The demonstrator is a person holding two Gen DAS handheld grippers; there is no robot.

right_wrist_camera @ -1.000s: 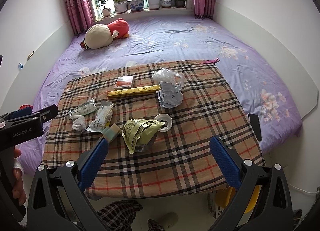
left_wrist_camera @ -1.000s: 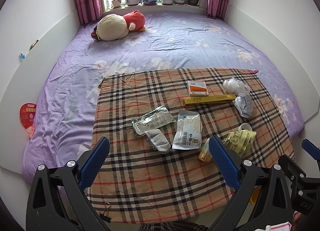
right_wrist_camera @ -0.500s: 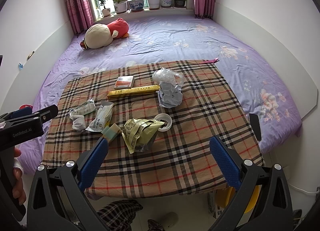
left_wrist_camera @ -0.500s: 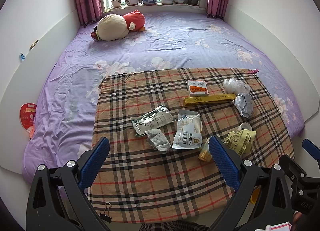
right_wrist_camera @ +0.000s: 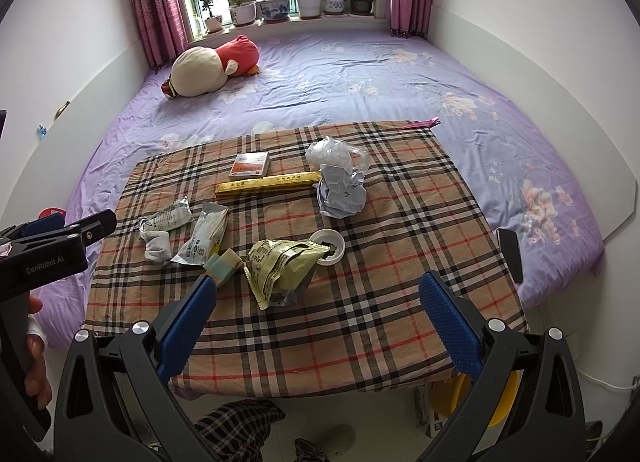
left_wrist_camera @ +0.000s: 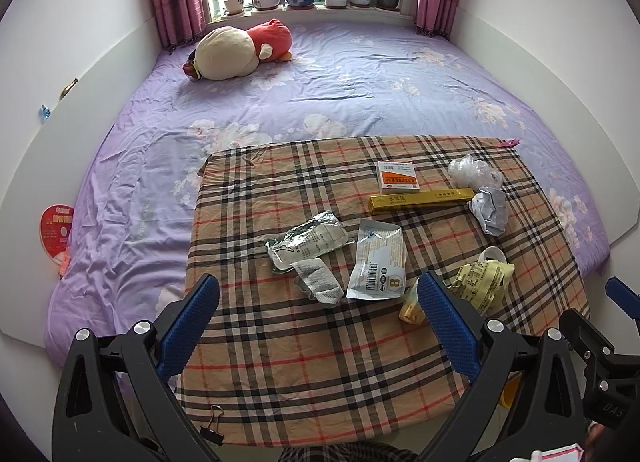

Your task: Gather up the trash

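Trash lies scattered on a plaid cloth [left_wrist_camera: 304, 358] [right_wrist_camera: 400, 262]: a yellow-green snack bag [right_wrist_camera: 280, 266] [left_wrist_camera: 482, 286], a white cap [right_wrist_camera: 330, 246], crumpled paper [right_wrist_camera: 342, 194] [left_wrist_camera: 490, 208], clear plastic [right_wrist_camera: 332, 152], a long gold box [right_wrist_camera: 268, 184] [left_wrist_camera: 420, 200], an orange-white box [right_wrist_camera: 250, 164] [left_wrist_camera: 398, 176], two flat pouches [left_wrist_camera: 378, 260] [left_wrist_camera: 308, 242], a grey wad [left_wrist_camera: 318, 284] and a small yellow pack [left_wrist_camera: 412, 310]. My left gripper [left_wrist_camera: 318, 326] hangs open near the cloth's front. My right gripper [right_wrist_camera: 318, 324] is open too, below the snack bag. Neither holds anything.
The cloth covers a low surface against a purple bed [left_wrist_camera: 320, 94]. A plush toy [right_wrist_camera: 212, 66] lies near the window with potted plants [right_wrist_camera: 276, 6]. A yellow bin [right_wrist_camera: 496, 402] stands on the floor at the right. A binder clip [left_wrist_camera: 212, 428] hangs off the cloth's front edge.
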